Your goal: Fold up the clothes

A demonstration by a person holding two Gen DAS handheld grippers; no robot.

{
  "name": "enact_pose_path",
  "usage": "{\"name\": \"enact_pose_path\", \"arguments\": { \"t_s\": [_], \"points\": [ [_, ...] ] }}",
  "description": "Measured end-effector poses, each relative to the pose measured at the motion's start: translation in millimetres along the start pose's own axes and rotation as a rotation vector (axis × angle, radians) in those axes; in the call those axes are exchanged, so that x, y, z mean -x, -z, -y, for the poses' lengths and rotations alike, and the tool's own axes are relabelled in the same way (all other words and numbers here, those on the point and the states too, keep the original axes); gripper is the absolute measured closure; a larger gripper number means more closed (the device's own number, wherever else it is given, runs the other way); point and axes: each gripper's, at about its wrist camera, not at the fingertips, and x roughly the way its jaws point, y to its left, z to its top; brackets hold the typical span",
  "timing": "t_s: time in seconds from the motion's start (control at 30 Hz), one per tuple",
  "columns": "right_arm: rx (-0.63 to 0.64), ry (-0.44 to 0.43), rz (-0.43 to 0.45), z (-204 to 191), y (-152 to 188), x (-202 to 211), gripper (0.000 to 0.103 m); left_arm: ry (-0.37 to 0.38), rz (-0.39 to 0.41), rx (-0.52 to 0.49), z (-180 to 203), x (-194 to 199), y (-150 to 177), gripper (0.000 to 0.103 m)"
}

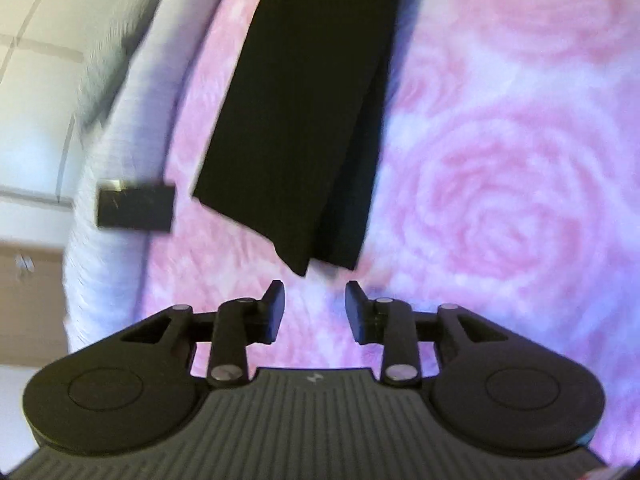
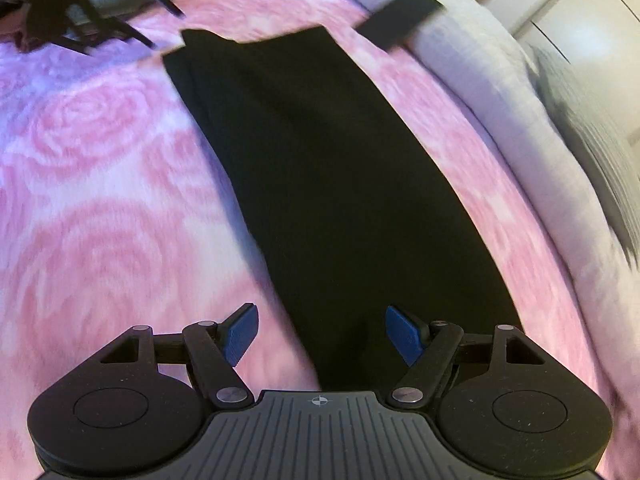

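Observation:
A long black garment (image 1: 304, 112) lies flat on a pink rose-patterned blanket (image 1: 500, 184), folded into a narrow strip. My left gripper (image 1: 315, 294) hovers open just short of its near hem, fingers empty. In the right wrist view the same black garment (image 2: 340, 184) runs away from the camera. My right gripper (image 2: 320, 320) is open above its near end, blue pads (image 2: 404, 334) spread on either side of the cloth. The left gripper (image 2: 160, 20) shows at the far upper left, beside the garment's far end.
A small black rectangular object (image 1: 136, 208) rests at the blanket's edge on a pale grey cover (image 1: 112, 152); it appears again as the black object (image 2: 400, 16) in the right wrist view. White cabinet panels (image 1: 36, 60) stand beyond the bed.

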Motion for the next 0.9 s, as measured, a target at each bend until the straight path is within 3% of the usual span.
{"name": "enact_pose_path", "arguments": {
  "t_s": [0.13,0.27,0.3,0.33,0.37,0.43,0.57,0.63,0.73,0.9],
  "points": [
    [-0.098,0.096,-0.085,4.0,40.3,12.8,0.029,-0.013,0.075,-0.116,16.1,-1.5,-14.1,0.065],
    [-0.244,0.186,-0.175,29.4,93.3,30.0,0.029,-0.044,0.058,-0.162,15.3,-23.1,-24.1,0.066],
    [-0.265,0.215,-0.201,38.5,109.4,33.6,0.029,-0.052,0.053,-0.173,15.1,-28.5,-26.6,0.067],
    [-0.282,0.246,-0.227,47.5,125.5,37.1,0.029,-0.06,0.049,-0.185,14.9,-33.9,-29.0,0.076],
    [-0.283,0.281,-0.256,57.1,143.4,39.1,0.029,-0.068,0.044,-0.196,14.7,-39.3,-31.5,0.086],
    [-0.261,0.346,-0.318,75.7,180.6,40.8,0.029,-0.08,0.034,-0.213,12.3,-47.9,-36.6,0.095],
    [-0.099,0.433,-0.421,104.4,253.3,37.9,0.029,-0.081,0.001,-0.147,-14.5,-39.2,-50.8,0.097],
    [0.05,0.458,-0.436,110.7,284.1,34.9,0.029,-0.087,-0.019,-0.11,-28.7,-37.1,-59.0,0.097],
    [0.175,0.452,-0.424,123.1,320.6,28.0,0.029,-0.097,-0.048,-0.054,-50.1,-34.0,-71.3,0.097],
    [0.155,0.455,-0.279,146.2,346.1,26.9,0.029,-0.118,-0.095,0.008,-90.2,-29.8,-93.9,0.097]
  ]
}}
